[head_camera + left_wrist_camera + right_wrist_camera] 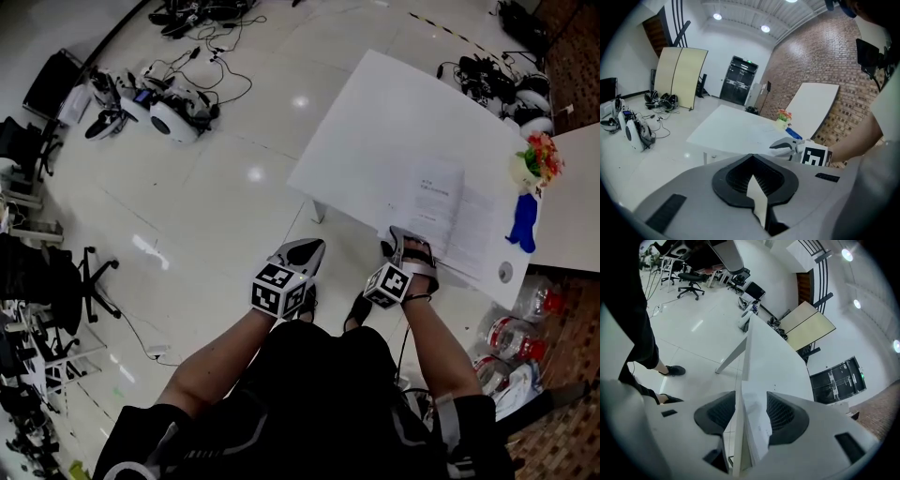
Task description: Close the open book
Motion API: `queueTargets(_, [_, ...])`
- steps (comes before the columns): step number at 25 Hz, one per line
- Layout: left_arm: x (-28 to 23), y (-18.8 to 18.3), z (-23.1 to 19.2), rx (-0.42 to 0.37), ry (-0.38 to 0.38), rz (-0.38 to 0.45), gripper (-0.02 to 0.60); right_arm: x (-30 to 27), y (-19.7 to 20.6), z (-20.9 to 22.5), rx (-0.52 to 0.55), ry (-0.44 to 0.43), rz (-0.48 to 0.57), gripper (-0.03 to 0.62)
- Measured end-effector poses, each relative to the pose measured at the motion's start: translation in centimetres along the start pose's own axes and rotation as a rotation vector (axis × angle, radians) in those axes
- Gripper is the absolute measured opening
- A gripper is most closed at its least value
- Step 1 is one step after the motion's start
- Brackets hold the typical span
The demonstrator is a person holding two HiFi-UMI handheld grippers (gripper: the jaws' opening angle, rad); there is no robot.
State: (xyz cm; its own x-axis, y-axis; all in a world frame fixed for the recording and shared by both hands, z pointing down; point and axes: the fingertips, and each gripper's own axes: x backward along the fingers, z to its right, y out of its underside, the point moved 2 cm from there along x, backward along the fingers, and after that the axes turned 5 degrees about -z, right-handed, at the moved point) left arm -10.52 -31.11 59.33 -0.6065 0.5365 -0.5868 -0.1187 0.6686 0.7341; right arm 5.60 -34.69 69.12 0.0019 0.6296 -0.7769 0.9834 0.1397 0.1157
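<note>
An open book (448, 208) lies flat with its white printed pages up, near the front edge of the white table (394, 122). My right gripper (401, 240) is at that edge by the book's near left corner. In the right gripper view it (751, 394) stands open, rolled on its side, with the table edge and the book's pages (757, 427) between the pads, neither pad pressing. My left gripper (309, 251) hangs over the floor left of the table, apart from the book. Its jaws (751, 157) meet at the tips, with a pale sliver showing in the gap behind them.
A small pot of flowers (536, 161) and a blue object (523, 225) sit at the table's right end. Plastic bottles (520, 337) lie on the floor to the right. Cables and headsets (159, 103) and office chairs (56, 281) are spread over the floor at left.
</note>
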Motion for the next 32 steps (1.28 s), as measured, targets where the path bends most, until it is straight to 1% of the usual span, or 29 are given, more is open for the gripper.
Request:
queueTargets(4, [-0.1,0.3,-0.6,0.002,-0.005,-0.01,-0.006,-0.2,-0.4,0.4,0.022,0.046,-0.011,0.169])
queueTargets(6, [-0.2,0.4,-0.6,0.0,-0.002,-0.011,-0.006,-0.6,-0.4,0.0,0.026,0.05,-0.014,0.169])
queueTargets(9, [-0.2,0.5,-0.6,-0.001,0.005,-0.013,-0.006,-0.5,-0.2,-0.2,0.002,0.056,-0.012,0.162])
queueTargets(10, [-0.2,0.6,-0.6,0.0,0.007,-0.014,-0.006,-0.4,-0.1,-0.2,-0.01,0.056,-0.01,0.117])
queueTargets(11, [-0.3,0.6,-0.5,-0.001,0.008,-0.015,-0.006,-0.4,-0.1,-0.2,-0.022,0.052,-0.007,0.089])
queueTargets(14, [-0.4,0.3,-0.5,-0.007,0.013,-0.013,-0.006,0.1,-0.1,-0.3,-0.062,0.042,0.005,0.056])
queueTargets(17, [-0.2,-0.3,-0.4,-0.018,0.021,-0.005,-0.006,1.3,-0.6,1.0,-0.14,0.077,0.046,0.011])
queueTargets(19, [-0.2,-0.9,-0.3,-0.026,0.027,0.001,-0.006,2.3,-0.9,2.2,-0.225,0.092,0.08,0.008])
queueTargets(21, [-0.3,-1.6,0.1,-0.034,0.04,0.01,-0.006,3.6,-0.8,3.4,-0.332,0.102,0.113,0.006])
queueTargets(23, [-0.5,-2.5,0.8,-0.047,0.06,0.02,-0.006,5.4,-0.4,4.7,-0.412,0.129,0.142,0.006])
queueTargets(28, [-2.1,-4.4,3.4,-0.098,0.12,0.026,-0.006,9.4,1.8,7.1,-0.541,0.226,0.18,0.006])
queueTargets(32, [-3.9,-5.9,6.6,-0.148,0.182,0.023,-0.006,12.3,5.2,8.9,-0.592,0.332,0.164,0.006])
